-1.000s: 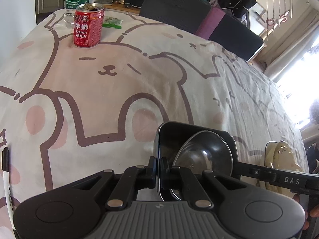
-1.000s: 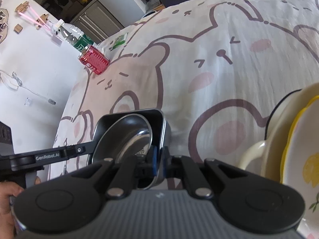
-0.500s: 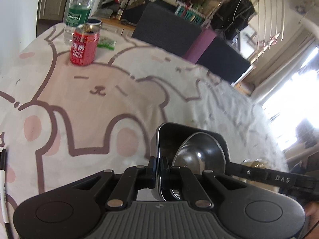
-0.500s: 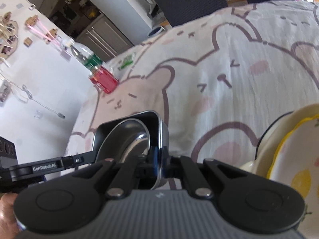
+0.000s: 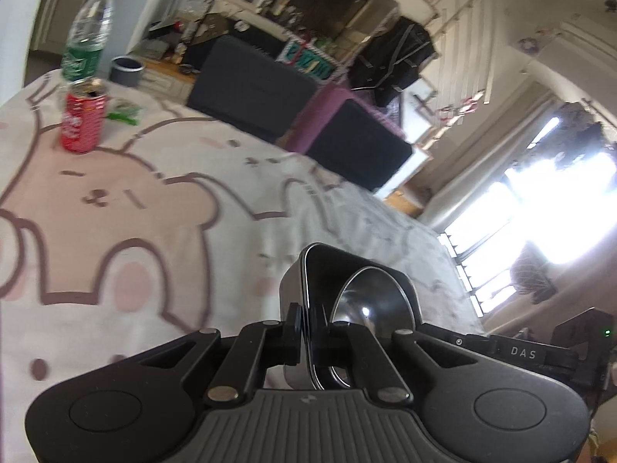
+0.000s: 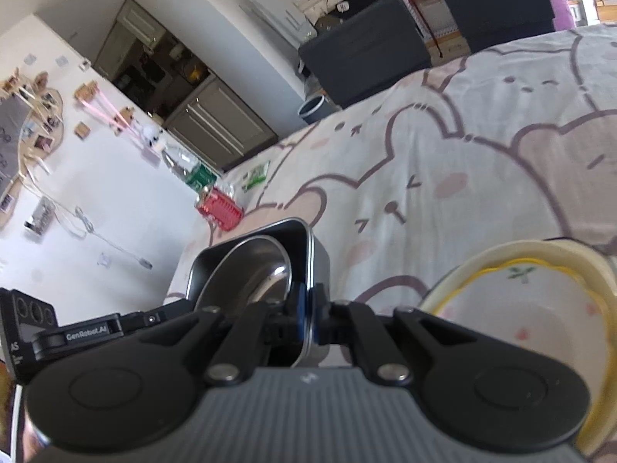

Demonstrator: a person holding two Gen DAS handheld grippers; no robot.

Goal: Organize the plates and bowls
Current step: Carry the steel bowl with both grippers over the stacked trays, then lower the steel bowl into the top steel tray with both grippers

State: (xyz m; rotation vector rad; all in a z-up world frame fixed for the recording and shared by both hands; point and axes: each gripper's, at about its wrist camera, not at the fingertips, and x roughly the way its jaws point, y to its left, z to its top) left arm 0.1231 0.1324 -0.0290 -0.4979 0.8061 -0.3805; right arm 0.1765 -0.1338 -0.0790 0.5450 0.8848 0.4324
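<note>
Two hand-held tools carry a square metal tray above a cartoon-bear cloth covering the desk, with a round steel bowl resting tilted inside the tray. The left tool is clamped tight on the tray's near wall, its fingers all but touching through the thin rim; the right tool is pinched just as tightly on the opposite wall of the same tray. Just to the right of the tray, as the right-hand camera shows it, sits a cream dish with a yellow-rimmed floral plate nested in it, the likely stacking spot. Far beyond the tray, a red drink can and a water bottle stand at the desk's far edge. Done well, this carry calls for both hands rising and travelling together at matched height, so the tray stays level, the loose bowl does not slide out, and neither thin-rim pinch twists free before the tray is over the cream dish.
</note>
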